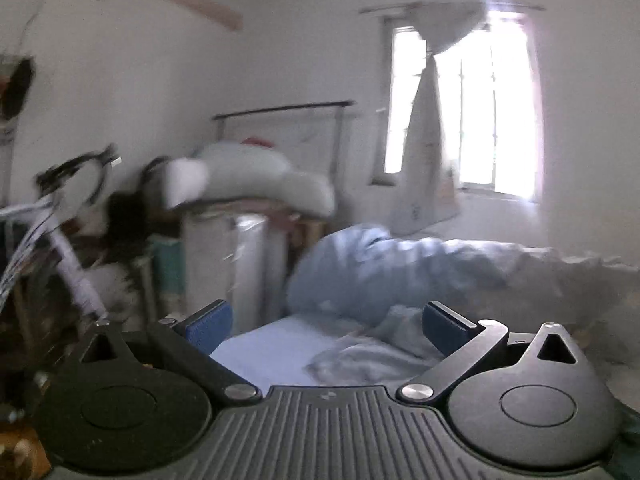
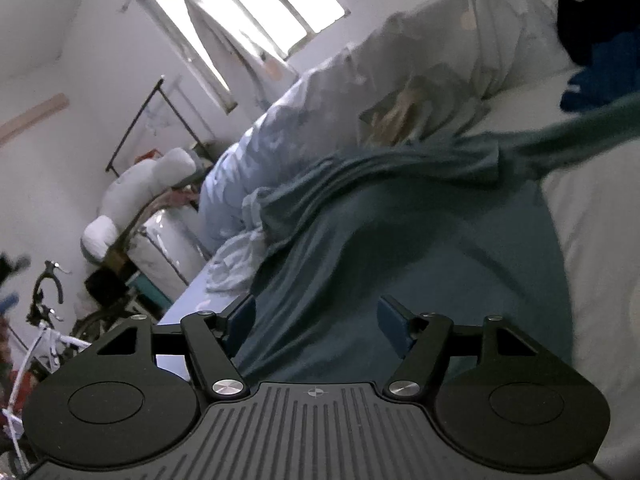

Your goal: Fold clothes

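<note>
A dark teal garment [image 2: 400,240] lies spread on the bed, bunched into folds along its far edge, with one strip stretching off to the upper right. My right gripper [image 2: 318,314] hovers just over its near part. The jaws are open and the blue pads [image 2: 242,316] stand apart from the cloth that shows between them. My left gripper [image 1: 325,312] is raised over the bed's near left corner, its jaws wide open with nothing between them. Beyond it are the light blue sheet [image 1: 264,352] and a crumpled pale cloth [image 1: 360,356]. The left wrist view is blurred.
A light blue duvet [image 1: 380,264] is heaped at the far side of the bed. Dark blue clothes [image 2: 600,80] lie at the right. Left of the bed stand a bicycle [image 2: 44,308], a big white plush toy [image 1: 248,176] on stacked things, and a clothes rack [image 1: 280,110]. A window [image 1: 480,100] is behind.
</note>
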Demonstrator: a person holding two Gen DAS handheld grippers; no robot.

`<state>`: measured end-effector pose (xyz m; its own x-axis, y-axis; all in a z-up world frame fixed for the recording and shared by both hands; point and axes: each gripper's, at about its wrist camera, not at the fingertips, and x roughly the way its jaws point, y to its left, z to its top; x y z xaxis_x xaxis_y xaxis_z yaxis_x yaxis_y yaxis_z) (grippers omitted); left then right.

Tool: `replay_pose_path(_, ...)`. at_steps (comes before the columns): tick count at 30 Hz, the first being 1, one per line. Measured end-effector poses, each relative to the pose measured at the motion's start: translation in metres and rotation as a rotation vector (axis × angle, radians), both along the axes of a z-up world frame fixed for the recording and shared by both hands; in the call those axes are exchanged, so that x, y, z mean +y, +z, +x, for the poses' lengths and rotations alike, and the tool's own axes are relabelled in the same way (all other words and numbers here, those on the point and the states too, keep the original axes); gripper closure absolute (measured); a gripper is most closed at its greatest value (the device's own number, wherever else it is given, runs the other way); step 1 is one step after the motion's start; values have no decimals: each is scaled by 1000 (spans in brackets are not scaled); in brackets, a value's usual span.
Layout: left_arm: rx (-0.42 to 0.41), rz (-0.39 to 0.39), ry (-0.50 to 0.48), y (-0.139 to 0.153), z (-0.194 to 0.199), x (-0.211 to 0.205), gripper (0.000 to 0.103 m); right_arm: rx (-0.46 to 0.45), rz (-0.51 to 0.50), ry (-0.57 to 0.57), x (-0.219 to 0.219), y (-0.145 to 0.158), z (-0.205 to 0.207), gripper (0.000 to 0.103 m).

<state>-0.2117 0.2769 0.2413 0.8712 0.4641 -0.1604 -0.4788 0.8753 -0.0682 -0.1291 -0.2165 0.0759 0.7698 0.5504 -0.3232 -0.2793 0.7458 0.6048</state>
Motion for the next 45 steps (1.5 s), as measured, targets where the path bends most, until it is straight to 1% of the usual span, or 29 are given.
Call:
replay_pose_path(1,13,-8,2,-4,-4,2,0,-9,-5,-7,-1,6,0,28)
replay_pose_path(4,77,-62,-48,-16,-9,2,0,-37,-17,-25,-4,23,0,26)
replay_pose_path(6,110,-96,-97,-27,-6,-9,0,-54,-15,-38,-5,34,-2,22)
replay_pose_path(8,151,-141,-156,-43,1,-25,0,-70,-15,-35,-2,46,-5,21)
replay_pose_path(10,269,-225,-243,-73,12,-38,0,-96,-29,-20,2,56,-11,21)
replay_pose_path(11,332,-254,-279,-88,17,-45,0,-109,-38,-14,5,59,-13,19)
replay_pose_path(12,394,-269,-310,-103,23,-57,0,-121,-49,-8,7,63,-16,17)
replay_pose_path(14,520,-271,-375,-132,39,-83,0,-146,-72,5,10,70,-22,16)
replay_pose_path(15,569,-266,-398,-143,44,-91,2,-153,-74,6,10,73,-24,16)
replay_pose_path(16,610,-264,-414,-153,49,-101,6,-161,-77,6,11,75,-26,16)
replay_pose_path(18,627,-300,-476,-161,54,-110,6,-166,-70,1,8,78,-29,16)
replay_pose_path(19,630,-330,-514,-165,58,-114,6,-168,-68,0,7,79,-29,16)
replay_pose_path(20,637,-355,-525,-169,62,-117,6,-170,-67,-1,6,79,-29,16)
replay_pose_path(22,673,-353,-465,-180,66,-119,6,-167,-68,-8,5,78,-28,16)
replay_pose_path(23,701,-312,-378,-184,67,-119,6,-164,-69,-13,4,76,-28,16)
replay_pose_path(24,732,-269,-270,-187,68,-117,6,-162,-72,-20,3,76,-28,16)
replay_pose_path(26,767,-238,-69,-188,67,-107,6,-164,-72,-35,-2,76,-28,15)
replay_pose_path(27,766,-250,-3,-187,65,-101,6,-165,-66,-46,-6,76,-27,13)
replay_pose_path(30,701,-324,118,-175,58,-84,5,-164,-28,-66,-18,71,-21,10)
replay_pose_path(31,675,-306,151,-169,55,-84,4,-161,-17,-77,-22,68,-18,10)
replay_pose_path(33,629,-256,169,-161,50,-92,4,-152,4,-103,-28,61,-10,10)
replay_pose_path(36,576,-186,134,-150,50,-110,0,-133,46,-143,-39,51,1,10)
replay_pose_path(38,535,-133,87,-143,58,-122,0,-120,69,-160,-46,46,8,10)
replay_pose_path(41,465,-79,7,-128,71,-145,0,-111,91,-178,-54,42,22,9)
replay_pose_path(44,403,-56,-80,-117,95,-161,0,-114,73,-192,-63,44,42,5)
replay_pose_path(45,382,-53,-113,-112,102,-168,0,-128,47,-189,-65,46,51,5)
